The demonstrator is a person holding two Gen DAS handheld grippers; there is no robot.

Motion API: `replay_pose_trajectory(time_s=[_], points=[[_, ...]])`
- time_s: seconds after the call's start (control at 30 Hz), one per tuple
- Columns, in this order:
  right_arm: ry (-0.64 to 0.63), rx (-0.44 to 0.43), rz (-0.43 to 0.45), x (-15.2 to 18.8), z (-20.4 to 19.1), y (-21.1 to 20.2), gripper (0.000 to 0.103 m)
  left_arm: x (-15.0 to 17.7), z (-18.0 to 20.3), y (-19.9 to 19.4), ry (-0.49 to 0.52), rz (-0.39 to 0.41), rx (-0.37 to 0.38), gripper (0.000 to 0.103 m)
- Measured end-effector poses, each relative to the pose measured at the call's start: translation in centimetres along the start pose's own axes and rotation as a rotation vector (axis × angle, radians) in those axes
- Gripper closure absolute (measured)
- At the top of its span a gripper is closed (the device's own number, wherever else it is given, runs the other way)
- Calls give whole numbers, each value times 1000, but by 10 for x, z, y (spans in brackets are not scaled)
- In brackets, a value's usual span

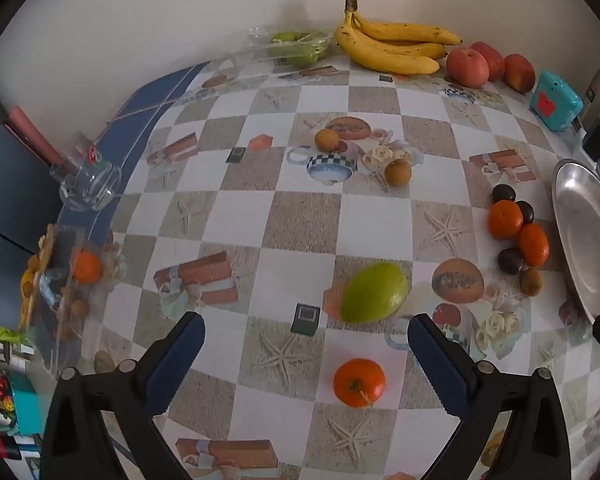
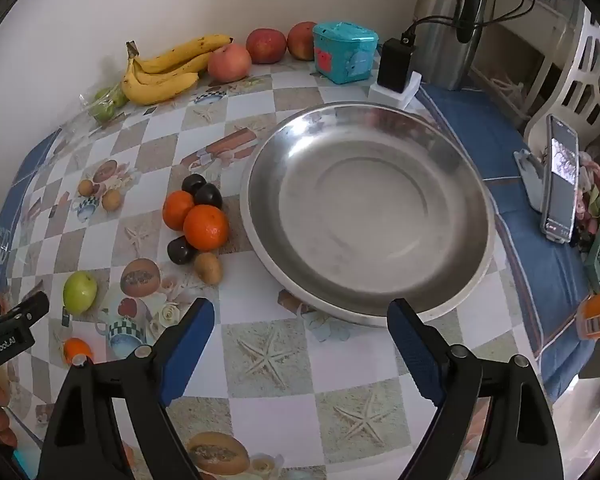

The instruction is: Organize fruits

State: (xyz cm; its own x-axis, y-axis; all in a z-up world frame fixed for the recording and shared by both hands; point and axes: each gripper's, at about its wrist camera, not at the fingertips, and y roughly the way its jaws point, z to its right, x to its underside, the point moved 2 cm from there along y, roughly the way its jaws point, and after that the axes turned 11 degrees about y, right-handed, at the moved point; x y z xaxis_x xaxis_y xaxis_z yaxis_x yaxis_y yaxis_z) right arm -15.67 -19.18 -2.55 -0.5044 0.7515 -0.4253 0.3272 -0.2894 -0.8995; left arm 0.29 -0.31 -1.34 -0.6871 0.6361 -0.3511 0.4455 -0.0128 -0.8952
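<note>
Left wrist view shows the fruit lying loose over the patterned table [image 1: 300, 220], none of it yet in the steel basin [image 2: 370, 216], which stands bare toward the right edge. Nearest the left gripper [image 1: 306, 344] is a single orange [image 1: 359, 382], directly between the spread fingers and just short of the tips; the jaws stand wide with nothing between the pads, a stance that suits a descent onto that fruit. A green mango [image 1: 374, 298] lies just beyond it, apart from the orange. Farther right, close against the basin's rim, two oranges, dark plums and a small brown fruit form a tight cluster [image 2: 198, 224]; judged from the layout, these need the shortest carry. Two more brown fruits [image 1: 327, 139] sit near the table's middle. Along the back edge, against the wall, lie a bunch of bananas [image 1: 392, 46], three red apples [image 1: 468, 67] and green fruit in a clear bag [image 1: 298, 46]. The right gripper [image 2: 302, 344] hangs over the near rim of the basin, fingers likewise wide and holding nothing, apparently kept ready at the collecting vessel. A teal box [image 2: 346, 52] stands at the back edge beside the apples.
</note>
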Motion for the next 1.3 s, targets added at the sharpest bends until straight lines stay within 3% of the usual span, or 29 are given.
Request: replay_pose_trajectory(time_s=[0.1,0.5,1.3], points=[[-4,-19,9,4,4,-8,14,12,-7,6,-11,13,96,0],[-7,14,-40,-5,8,-5,14,16,-3,4,19,-17,119,0],[-1,15,-31,8,8,0,14,21,-3,10,6,-53,140,0]])
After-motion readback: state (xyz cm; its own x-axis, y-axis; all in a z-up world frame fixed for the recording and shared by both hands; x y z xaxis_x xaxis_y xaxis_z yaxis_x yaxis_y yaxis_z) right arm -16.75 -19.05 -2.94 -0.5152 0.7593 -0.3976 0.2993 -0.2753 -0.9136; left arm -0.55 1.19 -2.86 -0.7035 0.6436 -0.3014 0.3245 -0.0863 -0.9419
